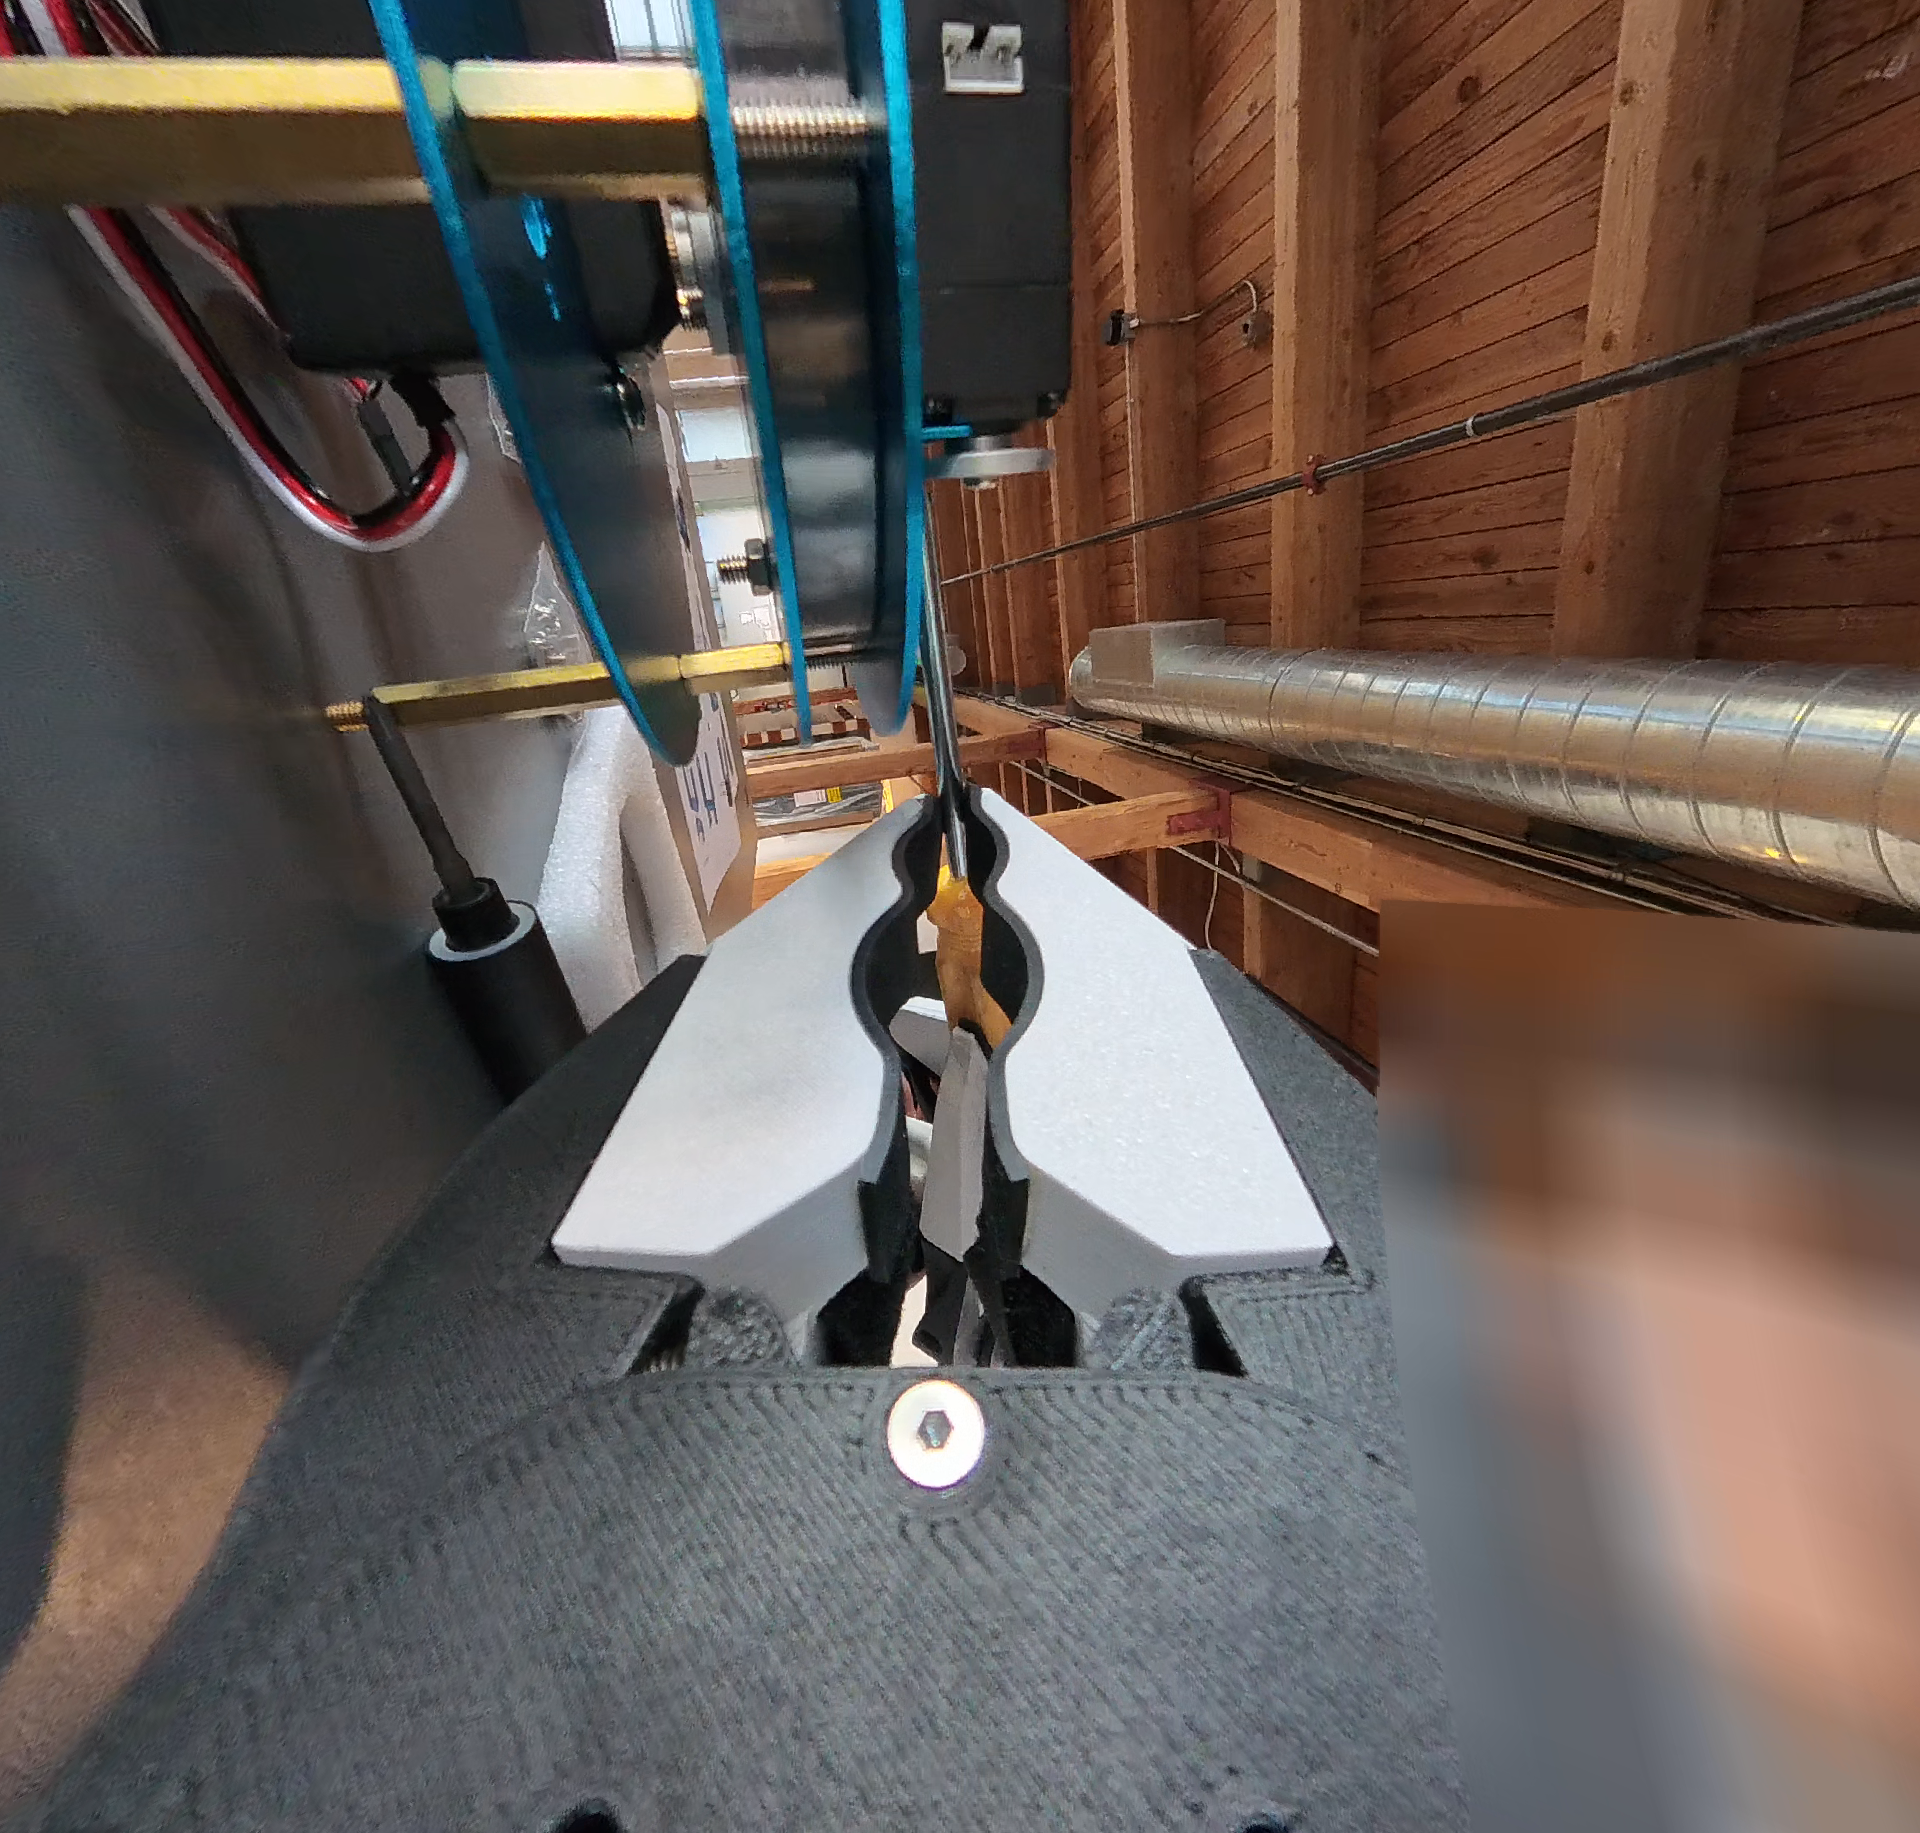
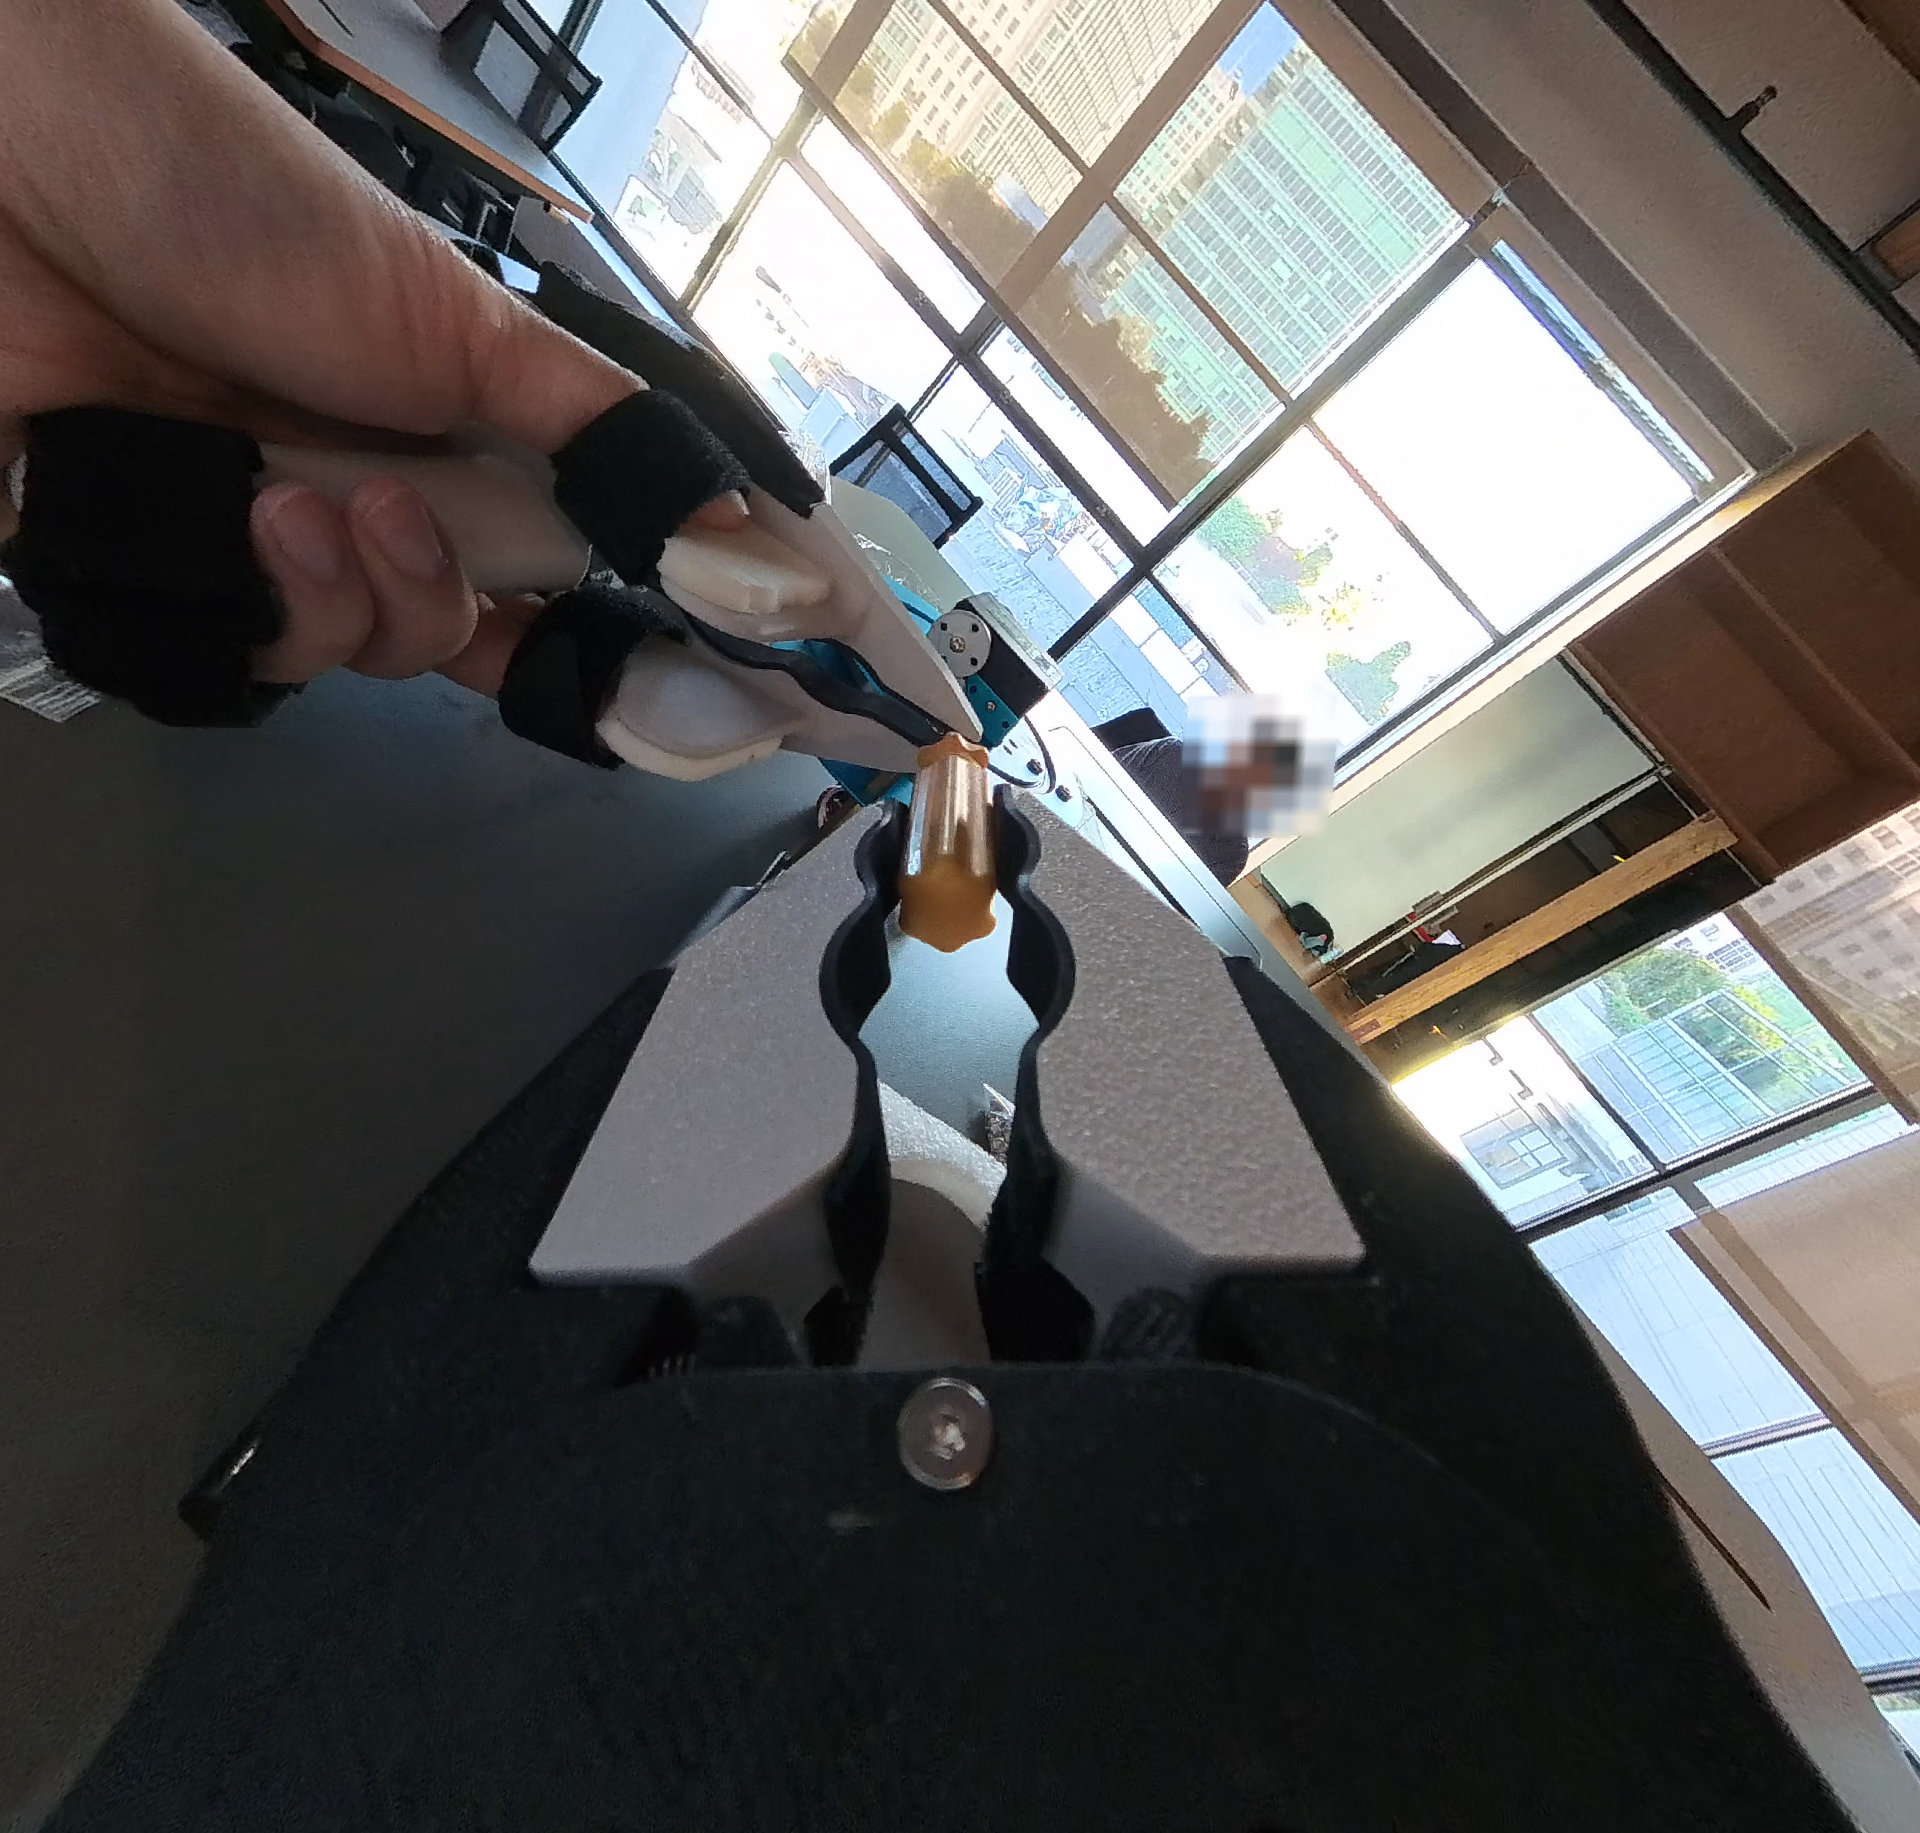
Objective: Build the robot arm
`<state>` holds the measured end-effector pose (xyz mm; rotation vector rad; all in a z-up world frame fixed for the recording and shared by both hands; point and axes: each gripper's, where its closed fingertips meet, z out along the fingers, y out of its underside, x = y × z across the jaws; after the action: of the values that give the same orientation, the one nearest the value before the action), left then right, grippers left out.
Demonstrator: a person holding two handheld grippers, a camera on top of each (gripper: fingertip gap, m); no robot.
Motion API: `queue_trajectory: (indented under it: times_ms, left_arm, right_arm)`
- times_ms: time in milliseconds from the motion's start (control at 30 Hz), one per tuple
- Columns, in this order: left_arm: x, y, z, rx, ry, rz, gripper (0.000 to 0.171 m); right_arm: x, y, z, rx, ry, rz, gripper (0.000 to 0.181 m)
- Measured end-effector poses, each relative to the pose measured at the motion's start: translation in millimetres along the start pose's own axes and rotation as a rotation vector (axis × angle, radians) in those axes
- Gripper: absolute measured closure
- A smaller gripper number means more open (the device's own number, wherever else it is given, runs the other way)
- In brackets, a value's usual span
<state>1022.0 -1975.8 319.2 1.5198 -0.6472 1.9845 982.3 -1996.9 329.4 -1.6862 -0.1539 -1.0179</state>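
A screwdriver with an amber handle and a thin dark shaft is held by both grippers. My left gripper is shut on the shaft just ahead of the handle. The shaft tip reaches the edge of a blue-edged plate assembly with a black servo and brass standoffs. My right gripper is shut on the amber handle at its fingertips. In the right wrist view a hand holds the left gripper, with the blue assembly behind it.
Red, white and black wires loop from the assembly. A black tool with a thin shaft stands at left. A metal duct and wooden beams are overhead. A dark grey tabletop and large windows lie beyond. Left tips to right tips: about 5 cm.
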Motion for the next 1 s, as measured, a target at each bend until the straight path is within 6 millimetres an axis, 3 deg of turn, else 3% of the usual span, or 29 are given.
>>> queue_trajectory:
  times_ms: [500, 1000]
  left_arm:
    - [-0.6, -1.3, 0.1, 0.012, 0.014, -0.017, 0.169]
    - [-2.1, -2.9, 3.2, 0.02, 0.004, -0.035, 0.17]
  right_arm:
    - [-0.4, 0.4, 1.2, 0.0, -0.005, -0.003, 0.166]
    - [4.7, 8.6, 2.2, -0.051, -0.056, 0.241, 0.166]
